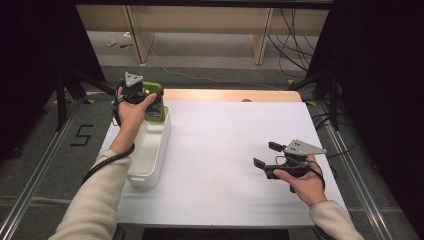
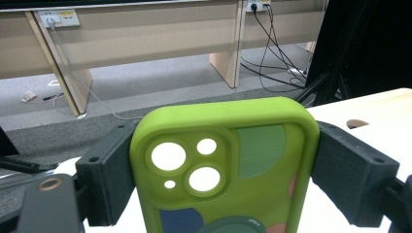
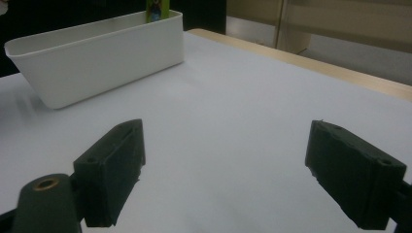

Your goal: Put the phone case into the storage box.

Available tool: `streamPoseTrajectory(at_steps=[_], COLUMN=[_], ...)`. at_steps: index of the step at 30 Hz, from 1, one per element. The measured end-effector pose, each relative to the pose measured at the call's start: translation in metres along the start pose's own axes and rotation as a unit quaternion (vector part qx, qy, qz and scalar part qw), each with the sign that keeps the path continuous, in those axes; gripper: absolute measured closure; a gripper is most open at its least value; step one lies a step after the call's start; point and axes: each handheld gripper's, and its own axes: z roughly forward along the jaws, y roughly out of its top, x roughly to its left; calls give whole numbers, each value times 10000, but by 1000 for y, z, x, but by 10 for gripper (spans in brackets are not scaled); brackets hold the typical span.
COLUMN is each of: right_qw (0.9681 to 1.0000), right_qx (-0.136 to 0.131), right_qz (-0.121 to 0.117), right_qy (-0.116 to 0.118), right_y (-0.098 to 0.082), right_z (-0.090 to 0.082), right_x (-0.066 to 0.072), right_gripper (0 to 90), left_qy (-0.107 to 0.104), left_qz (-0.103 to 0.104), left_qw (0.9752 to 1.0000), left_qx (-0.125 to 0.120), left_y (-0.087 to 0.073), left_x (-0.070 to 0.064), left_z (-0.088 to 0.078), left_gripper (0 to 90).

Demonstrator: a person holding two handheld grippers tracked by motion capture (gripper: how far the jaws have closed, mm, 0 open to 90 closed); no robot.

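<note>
black numeral 5 (image 1: pixel 82 135) marked on the grey floor left of the table (image 1: pixel 235 150)

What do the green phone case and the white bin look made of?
Phone case: probably soft silicone or rubbery plastic, matte, with rounded moulded edges and camera cut-outs. White bin: likely hard plastic, smooth with a slight sheen, thin even walls and a rolled rim.

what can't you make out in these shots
- Lower half of the green phone case: cut off by the bottom edge in the left gripper view; in the high view, partly covered by the left tool and hand.
- Inside of the white bin: its wall hides it in the right gripper view.
- Small items on the far floor: too small, high view.
</note>
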Motion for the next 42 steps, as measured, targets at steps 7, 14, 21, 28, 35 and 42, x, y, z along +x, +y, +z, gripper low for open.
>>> streamPoseTrajectory(at_steps=[7,14,21,28,35,42], right_qw=[10000,10000,10000,10000,10000,10000], right_qx=[2,-8,2,-7,3,-4], right_qz=[1,3,4,3,0,-5], right_qy=[3,4,10,16,16,22], right_y=[0,0,0,0,0,0], right_z=[0,0,0,1,0,1], right_x=[0,0,0,0,0,0], right_gripper=[156,156,156,156,156,156], left_qy=[10,12,1,13,6,13], left_qz=[23,59,17,7,41,32], left_qw=[10000,9999,9999,9999,9998,9997], left_qx=[40,88,130,161,181,231], left_y=[-3,-5,-7,-9,-10,-13], left_x=[-1,-2,-1,-1,-1,-1], left_z=[3,5,6,8,10,12], left_gripper=[160,159,159,159,158,158])
